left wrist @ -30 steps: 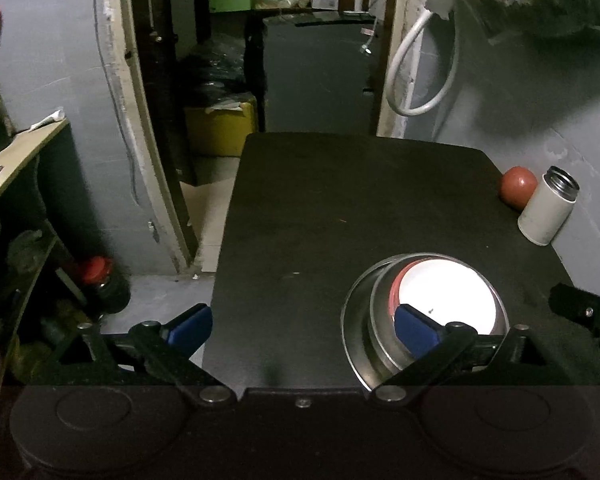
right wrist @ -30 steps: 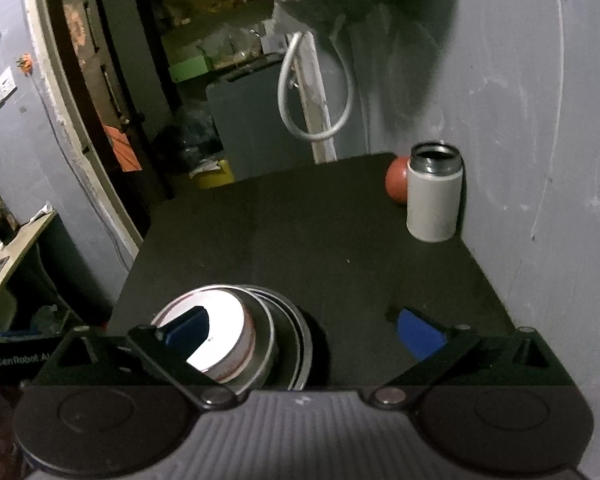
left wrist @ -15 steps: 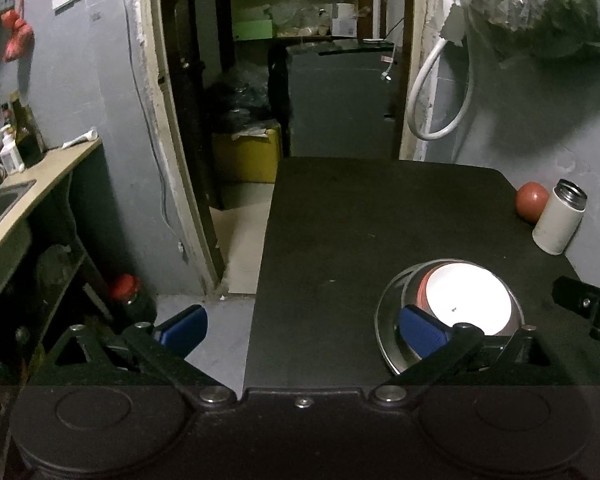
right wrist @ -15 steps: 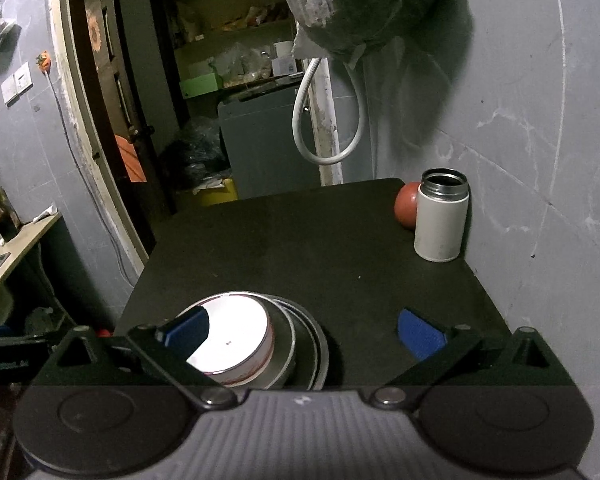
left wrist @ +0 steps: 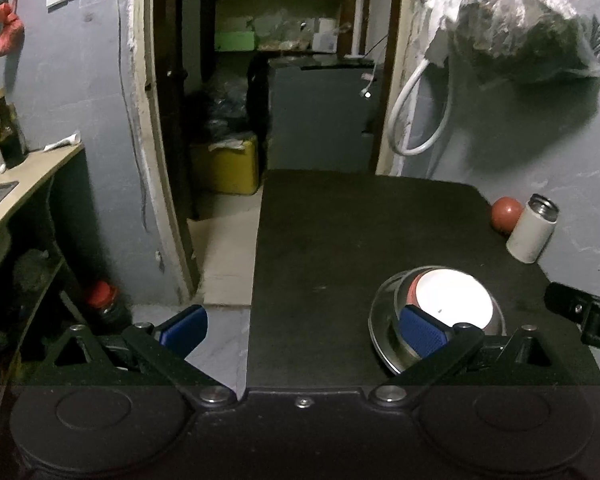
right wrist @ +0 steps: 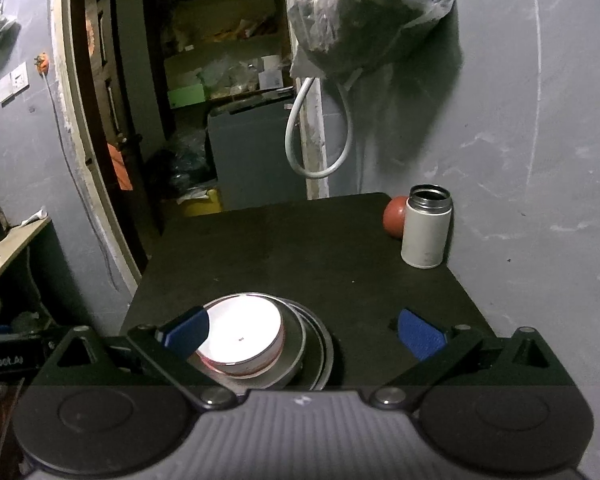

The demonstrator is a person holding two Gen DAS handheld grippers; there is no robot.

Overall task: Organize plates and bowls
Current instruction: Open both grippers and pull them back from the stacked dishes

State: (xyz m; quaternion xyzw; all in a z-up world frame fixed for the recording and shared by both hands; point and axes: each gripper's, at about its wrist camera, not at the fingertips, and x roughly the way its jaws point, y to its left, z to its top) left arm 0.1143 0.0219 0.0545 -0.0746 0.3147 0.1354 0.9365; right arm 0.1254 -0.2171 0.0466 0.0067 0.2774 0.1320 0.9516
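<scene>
Both grippers' blue-padded fingers are spread wide and hold nothing, the left gripper [left wrist: 302, 326] and right gripper [right wrist: 304, 332] having drawn back and up. Between them, a white bowl [right wrist: 240, 334] sits nested in shiny round metal dishes [right wrist: 304, 350] on the matte black worktop [right wrist: 300, 252]. Beyond the stack stand a white steel-rimmed flask [right wrist: 427, 227] and a red ball [right wrist: 394, 216], touching.

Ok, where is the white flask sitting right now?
The white flask stands upright at the far right edge of the black table, close to the grey wall, with the red ball just behind it, well beyond the stacked bowls.
</scene>
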